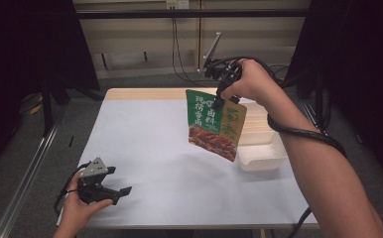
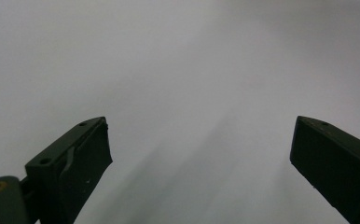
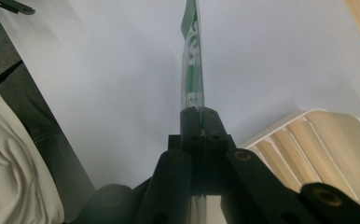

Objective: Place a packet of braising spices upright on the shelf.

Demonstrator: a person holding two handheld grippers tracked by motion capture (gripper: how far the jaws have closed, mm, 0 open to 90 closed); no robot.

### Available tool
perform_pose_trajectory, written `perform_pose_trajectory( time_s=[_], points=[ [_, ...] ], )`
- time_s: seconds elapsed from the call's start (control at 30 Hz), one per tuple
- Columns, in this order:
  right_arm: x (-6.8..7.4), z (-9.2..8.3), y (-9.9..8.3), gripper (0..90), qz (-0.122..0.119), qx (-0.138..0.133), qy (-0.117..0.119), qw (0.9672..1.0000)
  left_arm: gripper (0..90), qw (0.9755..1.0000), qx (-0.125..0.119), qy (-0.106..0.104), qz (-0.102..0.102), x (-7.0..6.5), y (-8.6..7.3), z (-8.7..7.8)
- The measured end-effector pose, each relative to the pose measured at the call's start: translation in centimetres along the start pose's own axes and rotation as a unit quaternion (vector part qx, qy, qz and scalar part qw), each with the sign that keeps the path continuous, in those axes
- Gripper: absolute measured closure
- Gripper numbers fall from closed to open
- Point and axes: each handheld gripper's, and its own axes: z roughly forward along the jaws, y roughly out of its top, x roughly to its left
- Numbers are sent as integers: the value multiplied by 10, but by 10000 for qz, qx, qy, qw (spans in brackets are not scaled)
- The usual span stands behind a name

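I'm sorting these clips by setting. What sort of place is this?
Probably a lab or studio set up for recording: a plain grey-topped table stands between black curtains, with cables hanging down the back wall and a metal rail on the floor.

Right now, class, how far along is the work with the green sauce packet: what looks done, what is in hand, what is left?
Done: the packet is off the table, pinched at its top edge by the right claw, jaws shut on it. In hand: it hangs beside the white slotted tray, not in it. Left: probably setting it into a slot and letting go. The left claw rests open near the table's front edge, holding nothing.
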Motion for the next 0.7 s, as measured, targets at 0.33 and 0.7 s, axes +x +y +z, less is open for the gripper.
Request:
perform_pose_trajectory(
  time_s=[0.33, 0.7],
  points=[
    [-8, -6, 2, 900, 19, 57, -14, 10000, 49, 10000, 3, -20, -46, 0, 0, 0],
    [-16, -17, -3, 900, 23, 18, -52, 10000, 49, 10000, 26, -7, -25, 0, 0, 0]
  ],
)
